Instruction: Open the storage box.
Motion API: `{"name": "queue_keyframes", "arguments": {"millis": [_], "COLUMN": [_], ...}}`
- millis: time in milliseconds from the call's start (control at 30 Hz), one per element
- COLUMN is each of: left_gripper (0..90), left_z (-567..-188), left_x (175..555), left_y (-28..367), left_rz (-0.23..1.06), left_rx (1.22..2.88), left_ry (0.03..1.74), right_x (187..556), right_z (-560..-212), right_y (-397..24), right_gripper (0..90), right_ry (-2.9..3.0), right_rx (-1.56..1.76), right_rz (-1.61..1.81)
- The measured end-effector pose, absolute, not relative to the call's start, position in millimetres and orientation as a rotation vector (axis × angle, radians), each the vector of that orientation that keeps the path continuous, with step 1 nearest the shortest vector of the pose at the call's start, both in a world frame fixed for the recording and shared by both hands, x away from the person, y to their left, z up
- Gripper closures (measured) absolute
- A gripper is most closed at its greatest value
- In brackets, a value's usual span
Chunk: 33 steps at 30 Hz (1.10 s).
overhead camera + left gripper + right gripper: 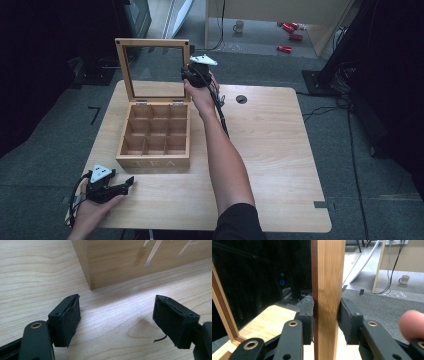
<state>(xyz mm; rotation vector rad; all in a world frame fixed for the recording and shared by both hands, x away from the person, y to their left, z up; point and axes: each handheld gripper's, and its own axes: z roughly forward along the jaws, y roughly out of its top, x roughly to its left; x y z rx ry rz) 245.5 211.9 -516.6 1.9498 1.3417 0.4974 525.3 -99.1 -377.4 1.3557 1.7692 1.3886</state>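
At the table's near left, the left gripper (131, 181) rests with jaws apart, empty, just before the wooden tea box (154, 162). Mid-table, that nine-compartment box (empty, "TEA" on its front) stands open. The right gripper (326, 315) clamps the glass-paned lid (153, 45)'s right frame edge; closing it likely calls for a gentle swing nearward.

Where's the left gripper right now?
In the high view, the left gripper rests open on the table at its near left corner, just in front of the tea box.
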Motion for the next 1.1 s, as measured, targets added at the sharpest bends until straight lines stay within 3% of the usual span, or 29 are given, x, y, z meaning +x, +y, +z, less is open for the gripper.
{"name": "queue_keyframes", "arguments": {"millis": [667,767,800,1067,1100], "left_gripper": [20.3,17.0,15.7,10.3,10.3], "left_z": [-517,-517,-517,-518,-517], "left_x": [245,245,245,246,246], "left_y": [213,213,213,207,206], "left_rz": [0.487,0.494,0.494,0.543,0.545], "left_rx": [1.954,1.962,1.962,2.008,2.017], "left_ry": [1.338,1.345,1.345,1.354,1.352], "right_x": [520,515,515,489,489], "right_z": [-375,-372,-372,-364,-364], "right_y": [-112,-117,-117,-121,-121], "right_gripper": [64.9,47.1,47.1,20.0,20.0], "right_ry": [1.806,1.846,1.846,1.928,1.928], "right_rx": [1.406,1.400,1.400,1.326,1.326], "right_rz": [1.430,1.446,1.446,1.368,1.368]}}
